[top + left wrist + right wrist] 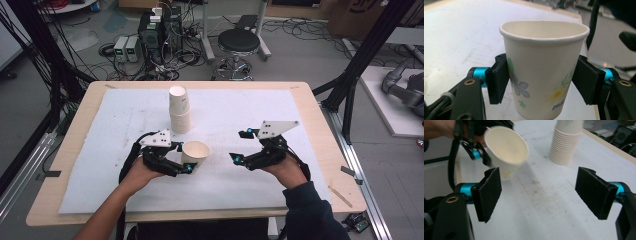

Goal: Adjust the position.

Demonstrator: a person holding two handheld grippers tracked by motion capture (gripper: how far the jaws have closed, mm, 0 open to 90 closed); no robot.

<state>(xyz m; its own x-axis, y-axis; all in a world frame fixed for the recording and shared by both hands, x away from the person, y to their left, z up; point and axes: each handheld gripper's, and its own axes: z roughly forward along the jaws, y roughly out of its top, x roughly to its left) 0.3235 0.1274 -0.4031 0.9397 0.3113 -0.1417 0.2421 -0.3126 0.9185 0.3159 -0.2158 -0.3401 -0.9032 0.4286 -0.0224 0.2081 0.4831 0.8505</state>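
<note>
A: High view first: where does the paper cup (195, 151) sit relative to the stack of cups (179, 109)?

B: It is near the stack, on the person's side of it and slightly toward the right gripper, over the white mat (100, 150). The left gripper (186, 159) has it between its jaws.

A: Is it really clamped?

B: The left gripper view shows both black pads (499, 78) pressed against the cup's (541, 67) flowered wall, one on each side, below the rim. So the jaws are closed on the cup, which stands upright between them, mouth up.

A: And the right gripper (240, 146)?

B: It is well apart from the stack, out to the right of the cup, not touching it. In the right gripper view its jaws stand wide apart with nothing between them; beyond them the cup (507, 150) appears in the left gripper (477, 153), with the stack (565, 141) further back.
</note>
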